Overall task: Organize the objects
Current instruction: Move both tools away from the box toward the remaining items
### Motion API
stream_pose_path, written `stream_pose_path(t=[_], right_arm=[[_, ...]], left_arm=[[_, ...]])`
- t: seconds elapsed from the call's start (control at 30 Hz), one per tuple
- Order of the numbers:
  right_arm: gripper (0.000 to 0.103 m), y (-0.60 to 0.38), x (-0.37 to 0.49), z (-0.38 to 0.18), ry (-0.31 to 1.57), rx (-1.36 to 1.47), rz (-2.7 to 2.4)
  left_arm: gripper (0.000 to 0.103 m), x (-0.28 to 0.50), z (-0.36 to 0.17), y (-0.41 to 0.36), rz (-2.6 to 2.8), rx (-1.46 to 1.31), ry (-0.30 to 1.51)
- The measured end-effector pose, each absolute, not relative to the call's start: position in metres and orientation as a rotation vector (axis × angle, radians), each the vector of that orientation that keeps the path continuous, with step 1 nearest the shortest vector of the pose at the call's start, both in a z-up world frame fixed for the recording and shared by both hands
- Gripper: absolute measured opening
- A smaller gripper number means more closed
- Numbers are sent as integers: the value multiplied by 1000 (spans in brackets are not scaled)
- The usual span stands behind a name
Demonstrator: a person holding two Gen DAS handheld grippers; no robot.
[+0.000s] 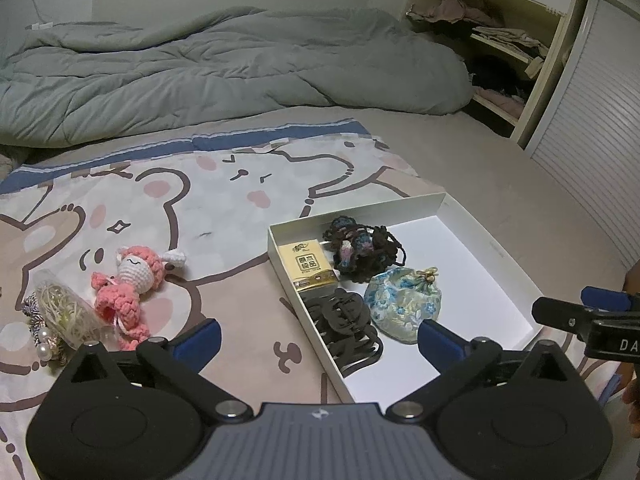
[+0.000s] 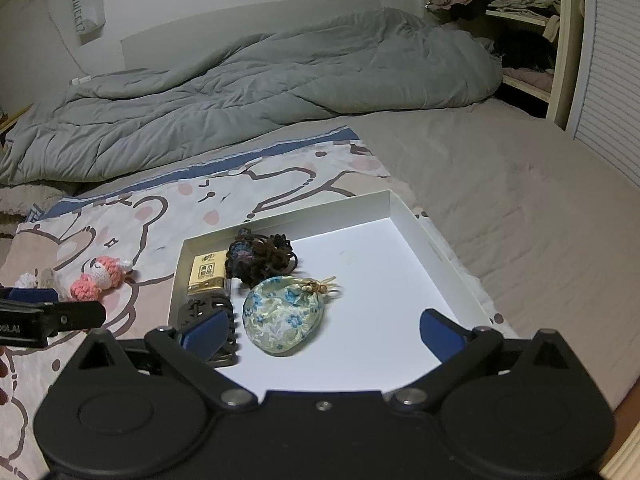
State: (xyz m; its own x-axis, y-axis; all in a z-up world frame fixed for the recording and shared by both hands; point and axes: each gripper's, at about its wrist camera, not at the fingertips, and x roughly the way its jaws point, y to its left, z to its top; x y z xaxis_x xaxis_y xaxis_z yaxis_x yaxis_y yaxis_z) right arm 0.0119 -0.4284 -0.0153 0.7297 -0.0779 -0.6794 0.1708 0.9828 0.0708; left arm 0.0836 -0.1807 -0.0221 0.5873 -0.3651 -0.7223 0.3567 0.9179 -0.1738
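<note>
The shallow white cardboard box point(image 1: 472, 240) lies on a bed, half on a cartoon-bear printed blanket point(image 1: 224, 200) and half on the plain beige sheet point(image 2: 520, 200); its right half is bare white floor, and its low walls are the only edges around that open room. Its left half holds four things packed close: a small yellow tissue packet point(image 1: 310, 266) against the left wall, a dark crocheted bundle with blue flowers point(image 1: 362, 246) just beside it, a black plastic hair claw point(image 1: 346, 326) at the near left wall, and a round pale-blue floral brocade pouch with a knotted drawstring point(image 2: 284, 314) near the middle. Outside the box, well apart on the blanket, lie a pink knitted doll point(image 1: 128, 280) and, beside it, a clear plastic tub of pale clips point(image 1: 66, 312) over some pearly beads point(image 1: 42, 346). A rumpled grey quilt point(image 1: 224, 64) fills the far side of the bed. The left gripper point(image 1: 320, 334) hangs over the box's near left wall, fingers spread wide and holding nothing. The right gripper point(image 2: 322, 336) hangs over the near part of the box, fingers likewise wide apart and empty, the pouch lying free between them.
</note>
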Motion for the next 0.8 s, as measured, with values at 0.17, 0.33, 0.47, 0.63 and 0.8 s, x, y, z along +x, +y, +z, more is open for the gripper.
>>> stream_pose_path(t=[0.17,0.33,0.47,0.63,0.8], right_arm=[[103,-424,12,-16,740,119,-127],[103,-421,14,-18,745,110,-129],[103,-418,19,-19,750,116,-131],[103,-406,30,-21,749,130,-99],[103,-385,44,-21,744,124,-58]], left_arm=[[103,84,-23,-177,-421,-16,842],[103,85,-22,-171,-405,-5,833],[103,88,-21,-158,-388,-18,829],[103,93,-20,-133,-347,-34,822],[103,97,-20,-105,-294,-52,819]])
